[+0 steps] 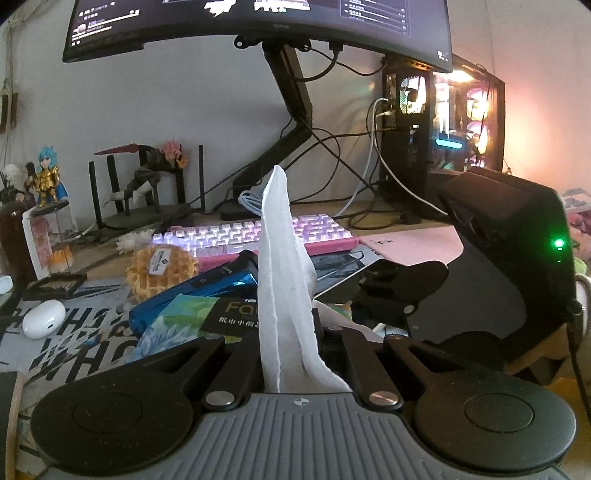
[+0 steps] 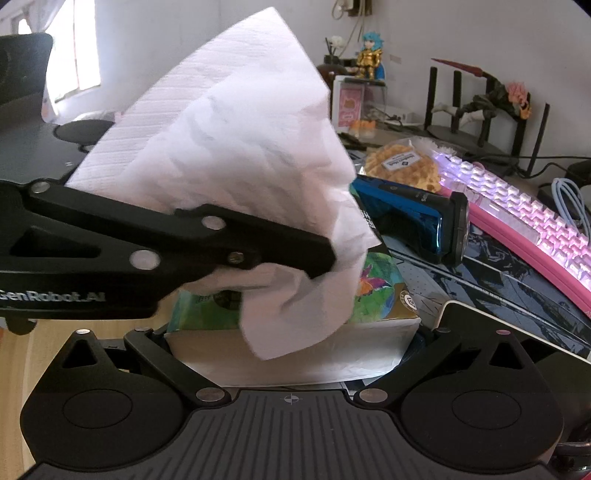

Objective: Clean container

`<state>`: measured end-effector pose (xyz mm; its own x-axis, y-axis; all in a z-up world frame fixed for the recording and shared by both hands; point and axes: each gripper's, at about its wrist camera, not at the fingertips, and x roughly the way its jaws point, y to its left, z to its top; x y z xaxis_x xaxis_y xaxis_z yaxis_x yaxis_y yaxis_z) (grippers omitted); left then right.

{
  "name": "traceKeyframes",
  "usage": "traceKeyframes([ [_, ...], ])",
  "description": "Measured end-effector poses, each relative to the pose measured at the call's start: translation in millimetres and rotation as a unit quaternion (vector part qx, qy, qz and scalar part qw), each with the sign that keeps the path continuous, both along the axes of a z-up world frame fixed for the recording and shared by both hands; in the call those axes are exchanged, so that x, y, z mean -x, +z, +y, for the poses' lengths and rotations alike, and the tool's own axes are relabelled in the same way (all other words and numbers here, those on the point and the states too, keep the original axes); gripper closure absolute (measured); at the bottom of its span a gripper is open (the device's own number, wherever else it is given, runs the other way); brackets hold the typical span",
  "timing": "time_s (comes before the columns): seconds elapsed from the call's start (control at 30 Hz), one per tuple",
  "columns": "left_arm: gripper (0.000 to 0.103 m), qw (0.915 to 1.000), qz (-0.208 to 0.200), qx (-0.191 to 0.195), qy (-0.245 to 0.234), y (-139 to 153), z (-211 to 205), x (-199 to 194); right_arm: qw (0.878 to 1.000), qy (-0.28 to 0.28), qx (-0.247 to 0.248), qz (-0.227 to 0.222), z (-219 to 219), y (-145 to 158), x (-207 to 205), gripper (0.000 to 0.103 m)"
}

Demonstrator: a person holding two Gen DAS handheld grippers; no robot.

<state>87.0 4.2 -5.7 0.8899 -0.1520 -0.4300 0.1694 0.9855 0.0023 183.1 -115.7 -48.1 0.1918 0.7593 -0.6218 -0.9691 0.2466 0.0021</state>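
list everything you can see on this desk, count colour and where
tissue: one, white, pinched upright in the left tongs
tissue pack: one, green printed top, white side, between the right tongs' arms
shaver: one, blue and black, lying behind the pack
waffle: one, golden, wrapped, left of the keyboard
keyboard: one, pink and white, lit, mid-desk
earbud case: one, white, left on the printed mat
figurine: one, blue hair, gold armour, far left
monitor: one, black, overhead on an arm
computer tower: one, black, lit, right
left tongs: shut on the tissue
right tongs: open around the pack
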Motion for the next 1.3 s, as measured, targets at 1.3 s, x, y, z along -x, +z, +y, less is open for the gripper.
traceKeyframes([
  [1.3,0.098,0.9999,-0.009,-0.002,0.008,-2,8,-11,1.0,0.0,0.0,0.0,0,0,0,0.0],
])
